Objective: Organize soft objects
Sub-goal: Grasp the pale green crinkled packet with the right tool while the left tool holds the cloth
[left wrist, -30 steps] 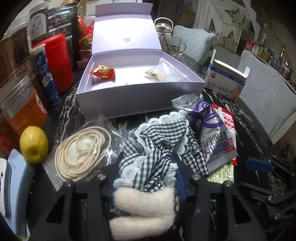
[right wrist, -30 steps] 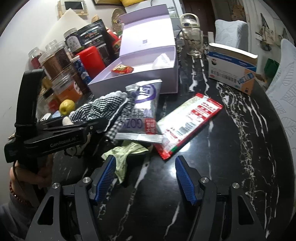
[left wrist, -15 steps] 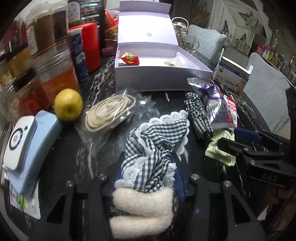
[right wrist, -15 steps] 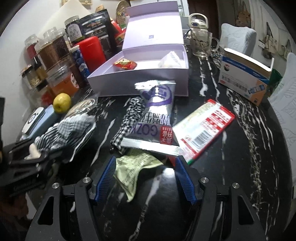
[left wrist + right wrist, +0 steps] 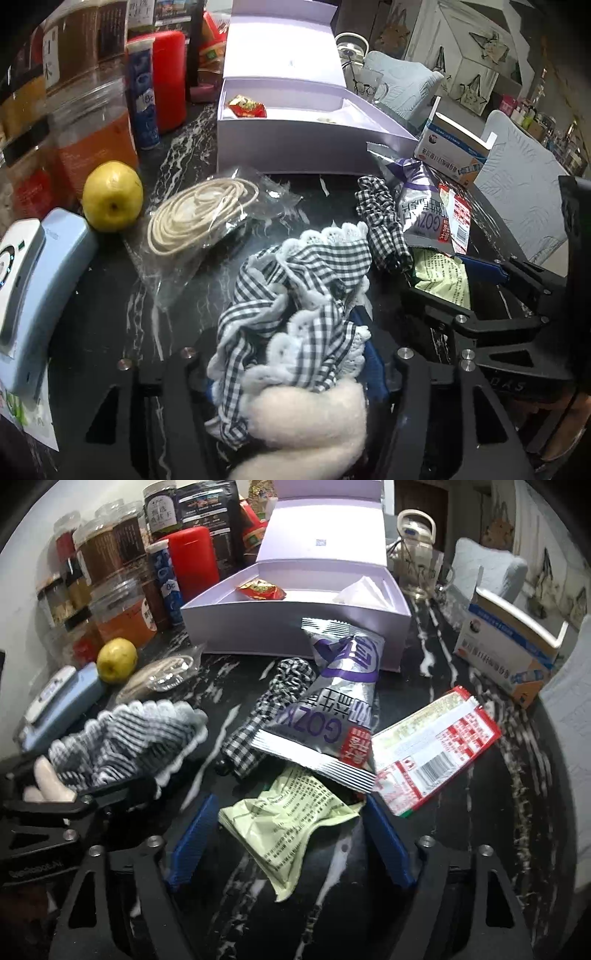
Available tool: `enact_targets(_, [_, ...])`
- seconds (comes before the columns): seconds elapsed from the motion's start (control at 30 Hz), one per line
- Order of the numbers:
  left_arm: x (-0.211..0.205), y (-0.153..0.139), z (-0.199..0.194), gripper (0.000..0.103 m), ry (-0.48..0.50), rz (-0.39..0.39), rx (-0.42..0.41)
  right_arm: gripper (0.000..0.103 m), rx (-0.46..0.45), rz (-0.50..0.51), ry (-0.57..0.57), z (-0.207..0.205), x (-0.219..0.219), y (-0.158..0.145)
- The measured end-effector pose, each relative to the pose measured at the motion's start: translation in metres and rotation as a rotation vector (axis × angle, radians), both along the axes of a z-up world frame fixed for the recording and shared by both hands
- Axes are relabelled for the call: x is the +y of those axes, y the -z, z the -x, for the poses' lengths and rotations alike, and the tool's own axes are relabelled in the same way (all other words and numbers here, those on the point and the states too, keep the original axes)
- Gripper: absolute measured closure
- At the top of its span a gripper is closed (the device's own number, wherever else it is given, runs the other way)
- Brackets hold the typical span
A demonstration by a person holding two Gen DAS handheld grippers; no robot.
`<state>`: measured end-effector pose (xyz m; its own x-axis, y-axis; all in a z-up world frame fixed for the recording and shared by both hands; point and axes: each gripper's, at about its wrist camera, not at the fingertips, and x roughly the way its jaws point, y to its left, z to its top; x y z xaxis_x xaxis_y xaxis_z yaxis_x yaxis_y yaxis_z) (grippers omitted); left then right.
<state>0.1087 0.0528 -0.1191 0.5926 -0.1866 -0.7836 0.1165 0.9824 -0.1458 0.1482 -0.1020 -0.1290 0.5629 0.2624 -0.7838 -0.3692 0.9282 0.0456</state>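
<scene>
Gingham lace-trimmed cloth [image 5: 295, 295] sits clamped in the left gripper [image 5: 291, 373], left of the silver snack bag [image 5: 340, 705]. Right gripper [image 5: 288, 834] spread wide, fingers straddling a pale green packet [image 5: 288, 812] just below that bag, possibly touching it.

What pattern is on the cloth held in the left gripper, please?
Black-and-white gingham with white scalloped lace trim on the cloth; clearest in the left wrist view.

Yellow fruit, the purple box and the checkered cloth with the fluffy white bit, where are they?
Yellow fruit [image 5: 112, 201], left wrist view, middle of its skin.
Purple box [image 5: 295, 633], right wrist view, front wall.
Checkered cloth [image 5: 306, 295], left wrist view, gingham middle.
</scene>
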Motion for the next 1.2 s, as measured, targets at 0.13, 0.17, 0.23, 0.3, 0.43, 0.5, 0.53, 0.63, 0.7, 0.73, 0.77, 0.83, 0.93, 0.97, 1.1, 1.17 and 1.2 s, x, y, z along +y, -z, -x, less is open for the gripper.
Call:
enact_targets(0.13, [-0.011,0.002,0.000,0.040,0.017,-0.086,-0.023,0.029,-0.009,-0.007,-0.028,0.005,-0.003,0.000])
enact_targets(0.17, [-0.015,0.003,0.000,0.040,0.020,-0.118,-0.028,0.030,-0.007,-0.009,-0.040,0.007,-0.003,-0.001])
enact_targets(0.23, [-0.016,0.004,0.001,0.038,0.026,-0.118,-0.033,0.030,-0.004,-0.014,-0.072,0.012,-0.004,-0.001])
enact_targets(0.3, [-0.016,0.003,0.001,0.038,0.024,-0.118,-0.036,0.030,-0.004,-0.009,-0.099,0.017,-0.006,-0.001])
enact_targets(0.43, [-0.015,0.004,0.002,0.038,0.024,-0.117,-0.046,0.029,-0.004,-0.005,-0.117,0.028,-0.014,0.000])
enact_targets(0.5, [-0.016,0.004,0.002,0.038,0.022,-0.115,-0.046,0.030,-0.003,-0.004,-0.113,0.032,-0.019,0.000])
enact_targets(0.53, [-0.015,0.004,0.002,0.038,0.016,-0.111,-0.046,0.030,-0.005,-0.005,-0.111,0.034,-0.021,0.000])
enact_targets(0.63, [-0.015,0.003,0.004,0.052,-0.012,-0.119,-0.057,0.031,-0.017,0.001,-0.112,0.038,-0.023,0.001])
enact_targets(0.7, [-0.016,0.003,0.003,0.052,-0.002,-0.118,-0.058,0.033,-0.024,0.015,-0.101,0.040,-0.021,0.001])
enact_targets(0.73, [-0.015,0.003,0.003,0.052,-0.004,-0.115,-0.058,0.034,-0.026,0.023,-0.094,0.040,-0.020,0.001])
enact_targets(0.77, [-0.015,0.003,0.003,0.052,-0.005,-0.114,-0.058,0.035,-0.029,0.030,-0.091,0.040,-0.019,0.001])
enact_targets(0.83, [-0.014,0.003,0.003,0.052,-0.006,-0.107,-0.056,0.036,-0.031,0.029,-0.089,0.041,-0.018,0.001])
enact_targets(0.93, [-0.010,0.002,0.002,0.052,-0.001,-0.070,-0.053,0.039,-0.031,0.011,-0.071,0.040,-0.020,0.000])
enact_targets(0.97, [-0.007,0.002,0.002,0.052,-0.006,-0.051,-0.051,0.040,-0.030,0.005,-0.068,0.040,-0.021,0.000])
enact_targets(1.1, [-0.001,0.001,0.003,0.052,-0.018,-0.018,-0.039,0.041,-0.028,-0.015,-0.059,0.041,-0.024,-0.001])
enact_targets(1.17, [0.000,0.000,0.004,0.052,-0.022,-0.007,-0.033,0.041,-0.026,-0.027,-0.053,0.042,-0.026,-0.001])
enact_targets(1.2, [0.001,0.000,0.004,0.052,-0.022,0.000,-0.030,0.042,-0.026,-0.032,-0.051,0.042,-0.026,-0.002])
